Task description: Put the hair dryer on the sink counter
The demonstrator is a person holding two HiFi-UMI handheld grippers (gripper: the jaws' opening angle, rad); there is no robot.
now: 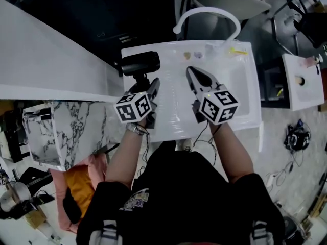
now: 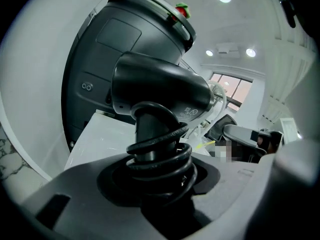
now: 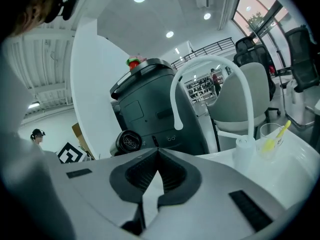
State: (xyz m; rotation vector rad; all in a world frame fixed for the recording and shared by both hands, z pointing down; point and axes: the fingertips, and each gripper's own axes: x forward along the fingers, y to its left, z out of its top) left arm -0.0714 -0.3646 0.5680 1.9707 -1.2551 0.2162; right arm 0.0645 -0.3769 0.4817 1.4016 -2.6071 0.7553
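Note:
The black hair dryer (image 1: 140,63) hangs at the back left corner of the white sink counter (image 1: 168,124), barrel lying sideways. My left gripper (image 1: 145,84) is shut on its handle, which has the cord coiled around it. The left gripper view shows the hair dryer (image 2: 160,91) upright between the jaws, the cord coils (image 2: 162,161) right at my left gripper (image 2: 160,176). Whether the dryer touches the counter I cannot tell. My right gripper (image 1: 191,73) is over the basin, shut and empty; its tips meet in the right gripper view (image 3: 156,153), where the hair dryer (image 3: 128,141) shows end-on.
A curved white faucet (image 1: 204,15) rises at the back of the sink, with a clear cup holding a yellow item (image 1: 232,50) beside it. A dark grey appliance (image 3: 150,106) stands behind the counter. A marble-patterned block (image 1: 66,131) and a white panel (image 1: 46,60) lie to the left.

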